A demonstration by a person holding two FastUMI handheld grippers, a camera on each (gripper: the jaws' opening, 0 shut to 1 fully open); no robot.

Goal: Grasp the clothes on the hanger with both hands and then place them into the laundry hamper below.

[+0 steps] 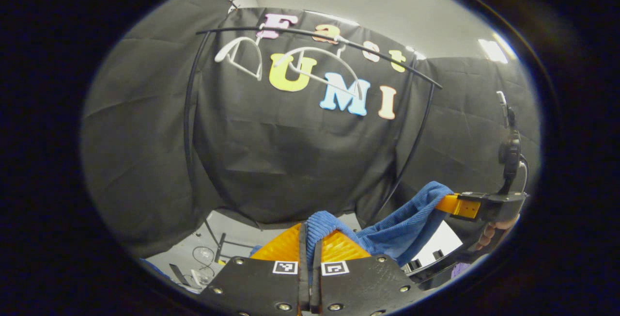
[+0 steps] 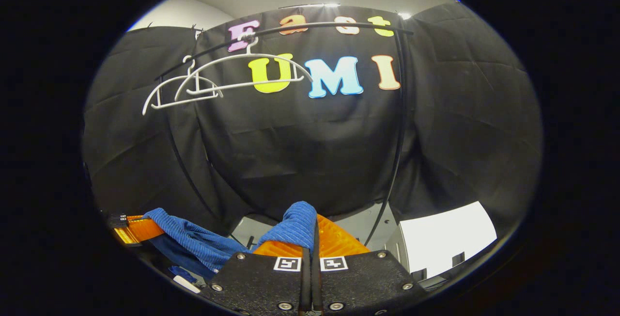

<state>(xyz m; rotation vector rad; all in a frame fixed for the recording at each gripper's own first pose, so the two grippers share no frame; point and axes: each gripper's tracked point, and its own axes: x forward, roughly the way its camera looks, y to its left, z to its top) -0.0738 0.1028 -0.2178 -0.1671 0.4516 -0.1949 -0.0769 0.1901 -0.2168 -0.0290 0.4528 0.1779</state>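
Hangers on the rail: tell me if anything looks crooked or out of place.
Nothing stands out. Two white hangers hang bare from the black rail, roughly level. The blue garment is off them, stretched between the left claw and right claw.

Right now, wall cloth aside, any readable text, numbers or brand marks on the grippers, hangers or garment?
None readable.
Left gripper: square markers on its body, black-and-white code patterns, no letters or digits.
Right gripper: the same kind of markers, no text.
Blue garment: no tag or print visible.
Hangers: plain white, too small to show any moulded mark.
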